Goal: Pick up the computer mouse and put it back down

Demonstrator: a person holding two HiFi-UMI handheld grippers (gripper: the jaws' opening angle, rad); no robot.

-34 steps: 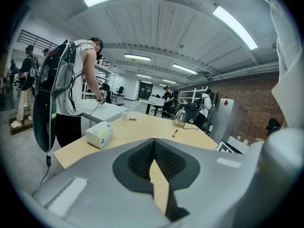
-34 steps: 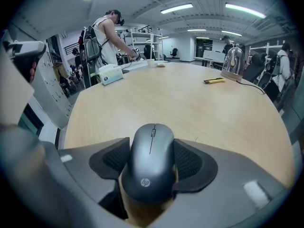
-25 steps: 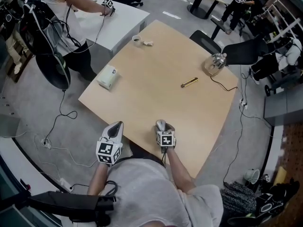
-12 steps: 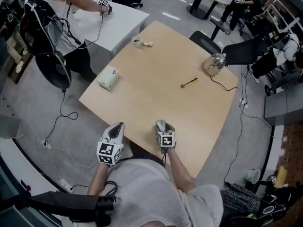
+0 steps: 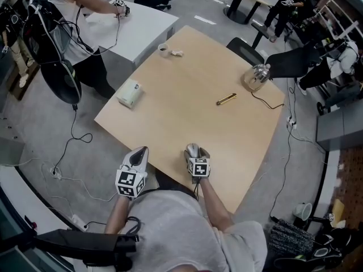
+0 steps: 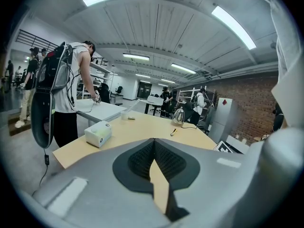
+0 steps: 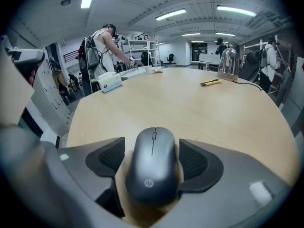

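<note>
Nearest the person, the left gripper (image 6: 153, 145) is held off the near edge of the pale wooden counter (image 5: 187, 112). Its dark ribbed pads meet at the tips with nothing between them, so it is probably just parked clear of the work.

Just beside it, over the counter's near edge, the right gripper (image 5: 194, 151) has its jaws closed around the dark grey oval computer mouse (image 7: 153, 165). The pads press the mouse's wider rear flanks and its scroll wheel points away from the person. Gripping the sides this way should keep the mouse level. Whether it is lifted or resting on the wood cannot be told.

Farther out and well apart from the mouse lie a white tissue box (image 5: 129, 92) and a slim brass-coloured stick (image 5: 227, 99). A shiny steel kettle (image 5: 256, 76) and a small white cup (image 5: 163, 49) stand near the far edges, so the near strip is free for setting the mouse down.
</note>
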